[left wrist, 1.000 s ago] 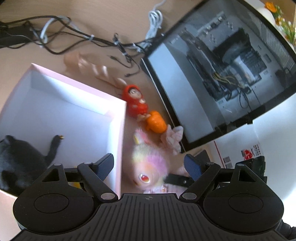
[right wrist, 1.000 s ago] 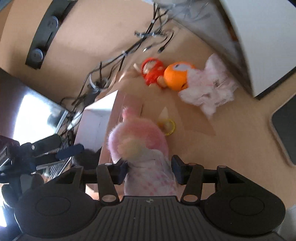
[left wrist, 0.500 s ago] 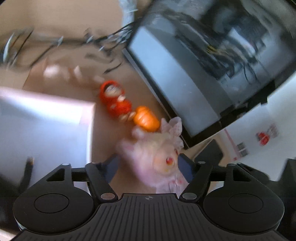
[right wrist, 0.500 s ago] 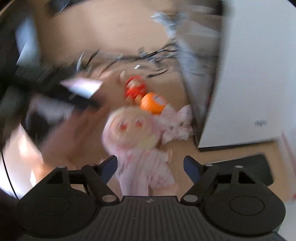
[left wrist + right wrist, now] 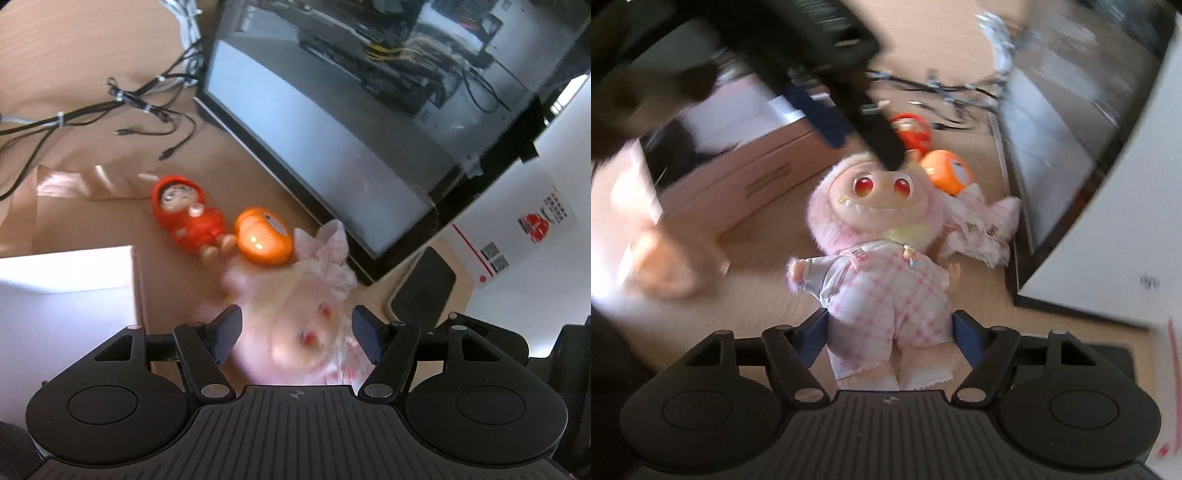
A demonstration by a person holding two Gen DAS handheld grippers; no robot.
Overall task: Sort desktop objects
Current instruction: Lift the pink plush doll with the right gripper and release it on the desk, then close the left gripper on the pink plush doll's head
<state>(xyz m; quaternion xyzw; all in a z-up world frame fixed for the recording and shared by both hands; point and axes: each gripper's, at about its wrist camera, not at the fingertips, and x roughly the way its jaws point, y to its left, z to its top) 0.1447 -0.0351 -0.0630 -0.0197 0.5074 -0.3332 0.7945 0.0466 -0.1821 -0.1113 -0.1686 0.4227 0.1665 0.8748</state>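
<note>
A pink plush doll (image 5: 882,236) in checked overalls sits between the blue pads of the right gripper (image 5: 890,332), whose jaws close against its hips. The left gripper (image 5: 295,332) brackets the doll's blurred head (image 5: 295,325); whether its jaws press it cannot be told. Behind lie a red-hooded figurine (image 5: 184,214) and an orange toy (image 5: 262,240) (touching each other), beside a white box (image 5: 66,280).

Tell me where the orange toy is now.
In the left wrist view, the orange toy lies mid-frame on the desk, between the red doll and the pink plush.
</note>
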